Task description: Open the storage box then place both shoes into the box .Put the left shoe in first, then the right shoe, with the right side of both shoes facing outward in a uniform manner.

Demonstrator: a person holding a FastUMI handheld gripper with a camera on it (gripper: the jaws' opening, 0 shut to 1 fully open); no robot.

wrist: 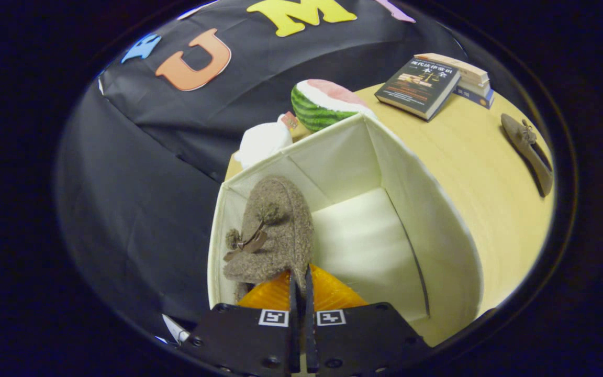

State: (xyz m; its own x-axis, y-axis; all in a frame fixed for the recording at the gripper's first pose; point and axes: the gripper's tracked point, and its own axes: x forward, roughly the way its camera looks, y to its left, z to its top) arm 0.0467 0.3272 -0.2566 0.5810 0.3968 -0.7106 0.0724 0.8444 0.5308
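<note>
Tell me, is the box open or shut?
Open. The box shows its pale inside walls and floor, with no lid over it. One fuzzy shoe is inside, held in the gripper, whose jaws pinch its edge.

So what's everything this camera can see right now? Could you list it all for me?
Storage box: one, cream-white, open, on the table just ahead of the fingers.
Fuzzy shoe: one, brown, inside the box against its left wall, held at the fingers.
Second shoe: one, brown, on the table far right of the box.
Books: a small stack, dark cover on top, on the table beyond the box.
Watermelon slice: one, green rind and pink flesh, behind the box.
White object: one, beside the watermelon; cannot tell what it is.
Table: one, light wood.
Gripper: one, fingers closed on the shoe's edge.
</note>
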